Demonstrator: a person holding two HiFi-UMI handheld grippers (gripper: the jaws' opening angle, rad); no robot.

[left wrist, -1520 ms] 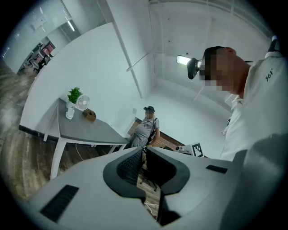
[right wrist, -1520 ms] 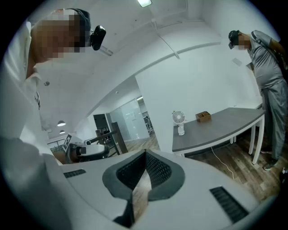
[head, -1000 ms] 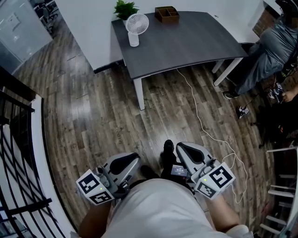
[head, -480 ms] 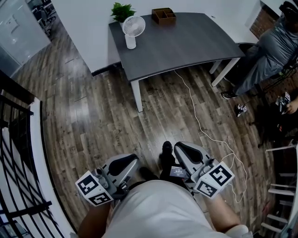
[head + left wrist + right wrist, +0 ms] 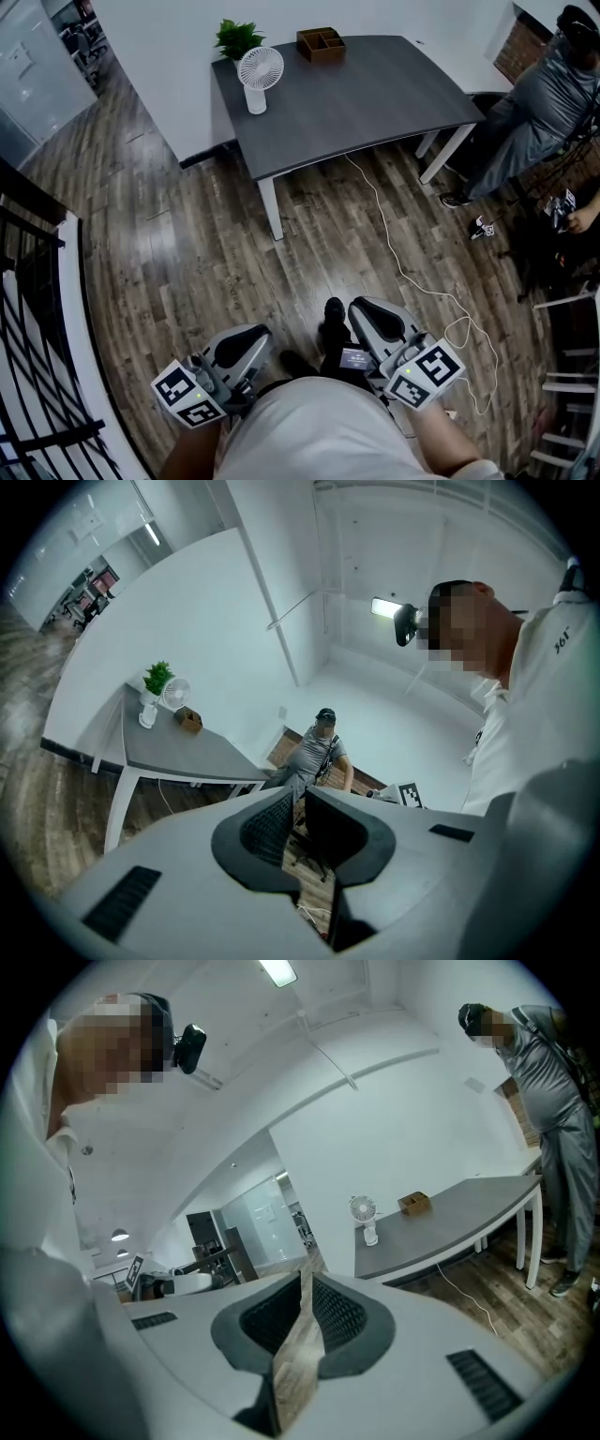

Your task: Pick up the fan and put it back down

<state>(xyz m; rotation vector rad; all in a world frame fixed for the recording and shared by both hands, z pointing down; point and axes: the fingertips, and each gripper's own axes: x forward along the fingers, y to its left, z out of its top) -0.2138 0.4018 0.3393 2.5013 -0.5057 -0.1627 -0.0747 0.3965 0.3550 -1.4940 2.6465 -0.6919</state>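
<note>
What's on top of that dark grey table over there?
A white desk fan and a brown wooden divided box stand on the dark grey table. A green leafy plant shows at its back corner; its pot isn't visible from above.

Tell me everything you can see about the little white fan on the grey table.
The fan is small and white, plastic by its look: a round grille head on a short cylindrical stand. It stands upright near the far left corner of the grey table, beside a potted plant, resting on the tabletop. Whether its blades spin cannot be told.
</note>
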